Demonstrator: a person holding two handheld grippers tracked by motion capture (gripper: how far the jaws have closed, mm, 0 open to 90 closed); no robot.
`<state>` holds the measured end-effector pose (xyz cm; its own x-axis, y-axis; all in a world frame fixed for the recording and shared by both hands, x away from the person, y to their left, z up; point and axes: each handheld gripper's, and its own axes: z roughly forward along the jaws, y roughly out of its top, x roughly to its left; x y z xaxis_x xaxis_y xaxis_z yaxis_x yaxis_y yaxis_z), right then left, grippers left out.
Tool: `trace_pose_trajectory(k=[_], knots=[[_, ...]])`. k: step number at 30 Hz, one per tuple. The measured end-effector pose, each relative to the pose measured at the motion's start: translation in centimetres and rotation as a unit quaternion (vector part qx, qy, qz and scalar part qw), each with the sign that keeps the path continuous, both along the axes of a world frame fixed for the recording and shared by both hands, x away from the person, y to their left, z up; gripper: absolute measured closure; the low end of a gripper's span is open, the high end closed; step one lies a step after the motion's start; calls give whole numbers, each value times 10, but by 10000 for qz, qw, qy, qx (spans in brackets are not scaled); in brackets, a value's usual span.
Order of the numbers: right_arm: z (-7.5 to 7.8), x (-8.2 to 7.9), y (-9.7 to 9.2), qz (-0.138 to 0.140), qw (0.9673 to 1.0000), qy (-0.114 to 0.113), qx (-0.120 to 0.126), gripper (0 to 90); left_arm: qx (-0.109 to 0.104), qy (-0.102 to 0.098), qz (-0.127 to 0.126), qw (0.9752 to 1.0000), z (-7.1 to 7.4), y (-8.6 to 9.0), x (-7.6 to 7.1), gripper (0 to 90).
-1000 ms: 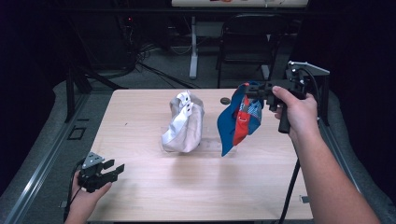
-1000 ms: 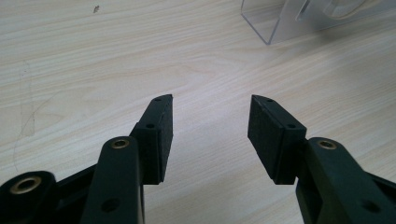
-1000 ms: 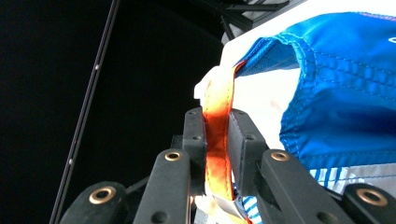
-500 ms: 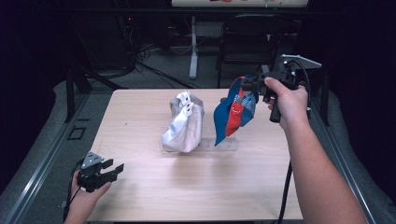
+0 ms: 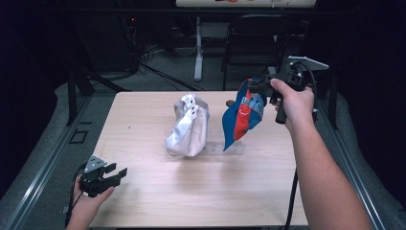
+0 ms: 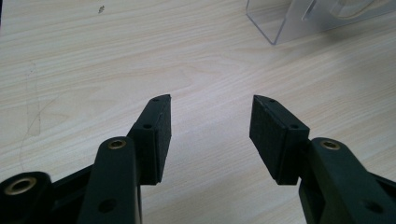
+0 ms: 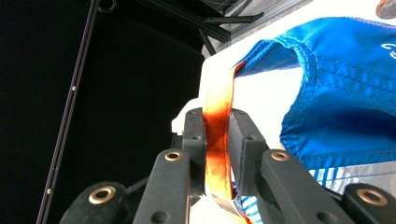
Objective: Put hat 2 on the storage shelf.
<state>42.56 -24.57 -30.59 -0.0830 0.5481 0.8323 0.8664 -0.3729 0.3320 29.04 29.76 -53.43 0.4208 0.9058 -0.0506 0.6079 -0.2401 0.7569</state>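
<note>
A blue and red bag (image 5: 242, 117) hangs above the table, to the right of a white and beige bag (image 5: 189, 127) that stands at the middle. My right gripper (image 5: 256, 86) is shut on the blue bag's orange strap (image 7: 215, 140); in the right gripper view the strap runs up between both pads of that gripper (image 7: 217, 114), with blue fabric (image 7: 345, 93) to the right. My left gripper (image 5: 117, 171) rests near the table's front left edge. It is open, and between its fingertips (image 6: 210, 100) lies bare wood.
A clear plastic stand (image 5: 230, 148) lies on the wooden table (image 5: 191, 201) under the bags; its corner (image 6: 299, 18) shows in the left gripper view. A small dark round object (image 5: 230, 102) sits behind the bags. A chair (image 5: 253, 33) and cables stand beyond the far edge.
My right hand has shifted a little left toward the white bag, and the blue bag has swung with it. The left gripper has stayed put.
</note>
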Motion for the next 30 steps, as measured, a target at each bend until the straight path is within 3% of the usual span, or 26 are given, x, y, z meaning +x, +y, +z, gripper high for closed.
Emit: trace_pose_trajectory(k=[6, 12, 20, 30], knots=[[-7, 5, 5, -78, 10000, 52, 14, 784, 6, -1, -1, 10000, 0, 0, 1, 492], [-15, 9, 14, 33, 9999, 118, 36, 784, -7, 31, -12, 10000, 0, 0, 1, 492], [-22, 6, 16, 120, 9998, 161, -79, 784, -10, -11, -30, 10000, 0, -2, 3, 492], [-41, 4, 15, 142, 9993, 315, -165, 782, -10, -4, -61, 10000, -1, -5, 5, 492]])
